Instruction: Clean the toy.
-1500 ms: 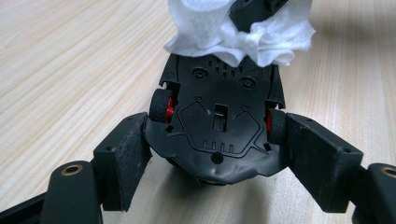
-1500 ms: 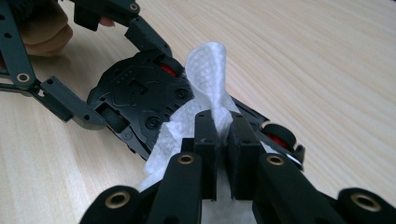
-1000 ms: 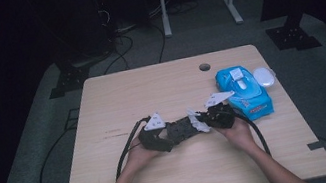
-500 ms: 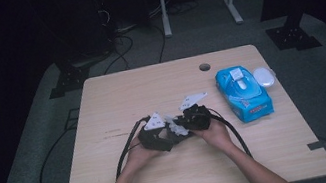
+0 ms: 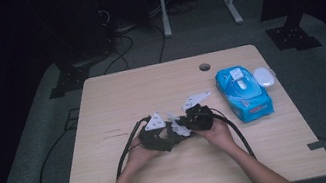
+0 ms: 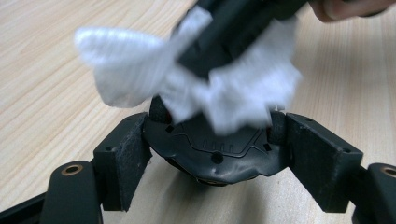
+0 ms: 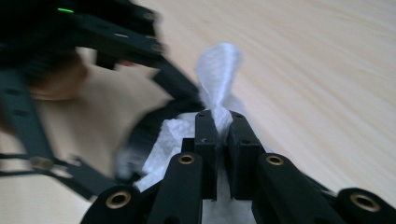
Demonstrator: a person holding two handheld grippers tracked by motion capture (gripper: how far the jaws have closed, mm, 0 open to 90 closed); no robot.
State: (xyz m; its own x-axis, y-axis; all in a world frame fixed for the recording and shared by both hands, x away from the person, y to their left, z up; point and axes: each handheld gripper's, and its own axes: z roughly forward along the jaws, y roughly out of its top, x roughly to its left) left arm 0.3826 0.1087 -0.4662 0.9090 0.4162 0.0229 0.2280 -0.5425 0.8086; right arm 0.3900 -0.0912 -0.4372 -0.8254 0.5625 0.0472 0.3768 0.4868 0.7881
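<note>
Since a second ago the right gripper (image 5: 185, 127) has slid from beside the blue wipe pack (image 5: 243, 93) toward the nine o'clock side, meeting the left gripper (image 5: 163, 139) near the table's (image 5: 116, 97) middle, while the left hand has held its place. The right gripper's pads (image 7: 207, 135) are pinched tight on a white wet wipe (image 7: 218, 77), a twist of it standing up past them. The left gripper's pads (image 6: 122, 154) are clamped on a dark rounded object (image 6: 212, 151), one at its nine and one at its three o'clock side. The wipe looks limp, light and easily torn, so a bunched fold is the safest hold; the dark object seems rigid and smooth, best gripped across its flanks as now. The left gripper view shows the wipe (image 6: 135, 67) draped over the object's top, which the high view renders as a pale fleck (image 5: 179, 128); the high view alone places the pack at the table's three o'clock edge.
</note>
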